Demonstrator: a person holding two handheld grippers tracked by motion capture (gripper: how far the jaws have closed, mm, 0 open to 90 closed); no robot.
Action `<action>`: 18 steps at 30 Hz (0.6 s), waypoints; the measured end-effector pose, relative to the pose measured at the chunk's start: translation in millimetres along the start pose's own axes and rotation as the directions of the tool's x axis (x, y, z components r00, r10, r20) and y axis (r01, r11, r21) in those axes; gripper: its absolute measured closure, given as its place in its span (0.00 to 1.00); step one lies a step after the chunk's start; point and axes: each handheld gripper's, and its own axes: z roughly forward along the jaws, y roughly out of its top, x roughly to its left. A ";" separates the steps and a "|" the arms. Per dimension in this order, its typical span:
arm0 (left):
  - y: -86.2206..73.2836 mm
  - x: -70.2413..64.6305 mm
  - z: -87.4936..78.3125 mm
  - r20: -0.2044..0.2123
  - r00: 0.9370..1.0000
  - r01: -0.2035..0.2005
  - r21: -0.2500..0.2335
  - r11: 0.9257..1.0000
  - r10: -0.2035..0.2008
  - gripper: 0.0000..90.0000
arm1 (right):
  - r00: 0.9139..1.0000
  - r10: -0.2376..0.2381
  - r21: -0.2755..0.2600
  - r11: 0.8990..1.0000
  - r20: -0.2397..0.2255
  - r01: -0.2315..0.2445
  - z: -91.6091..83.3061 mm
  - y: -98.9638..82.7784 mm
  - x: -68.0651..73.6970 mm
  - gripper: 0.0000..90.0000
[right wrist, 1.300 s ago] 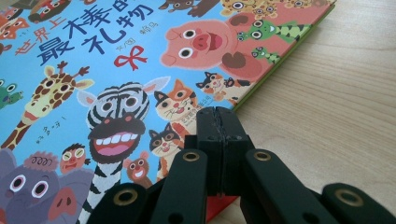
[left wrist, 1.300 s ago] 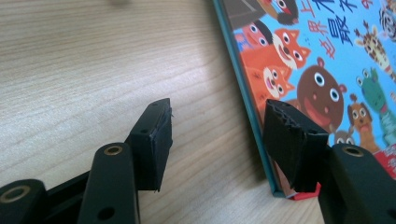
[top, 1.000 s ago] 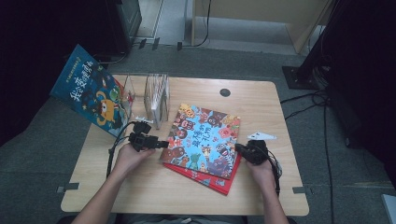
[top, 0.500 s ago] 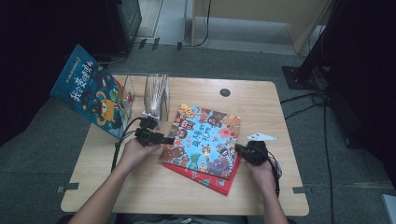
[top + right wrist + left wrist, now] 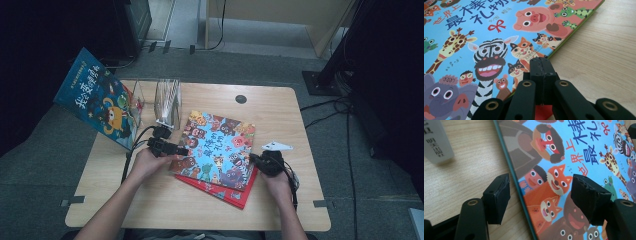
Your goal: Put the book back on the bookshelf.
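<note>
The wooden table [image 5: 150,210] is the biggest thing here. On it lies a big blue picture book [image 5: 217,150] full of cartoon animals. It lies flat, a bit turned, on top of a red book [image 5: 227,194] that peeks out at the near edge. Behind them stands a clear book rack [image 5: 167,100]. Another blue book [image 5: 97,102] leans at the table's left side.

The blue picture book looks like a wide, thin hardcover. I think it is stiff and flat and will not flop. It is likely not heavy, but the shiny cover may be slippery. The best place to grab it is a thin edge, so one jaw goes under the cover and one on top. The left edge sticks out a little over the table, so that looks like a good spot.

The left gripper [image 5: 540,205] is wide open. Its jaws stand on both sides of the book's left edge, one over the table and one over the cover, and they do not pinch it yet. The right gripper [image 5: 541,65] is closed tight, and its tip rests at the book's right edge. It holds nothing.

The cover has big Chinese letters in dark blue and orange. I can read 世界上 and 最, and there is a small red bow. A white label [image 5: 436,142] on the table reads 明天出版社.
</note>
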 end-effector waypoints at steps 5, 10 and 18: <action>0.3 -5.6 -0.5 -0.073 0.997 0.005 0.004 1.000 -0.004 0.32 | 1.000 0.007 -0.014 1.000 -0.014 -0.007 5.3 1.3 5.5 1.00; 0.5 -10.3 -2.7 -0.096 0.995 0.023 0.062 0.998 -0.017 0.38 | 1.000 0.009 -0.013 1.000 -0.023 -0.009 6.0 1.7 4.8 1.00; -0.2 -5.4 -16.7 -0.017 0.995 0.099 0.028 0.995 -0.099 0.49 | 0.999 0.017 0.003 1.000 -0.041 -0.017 4.6 2.3 2.5 1.00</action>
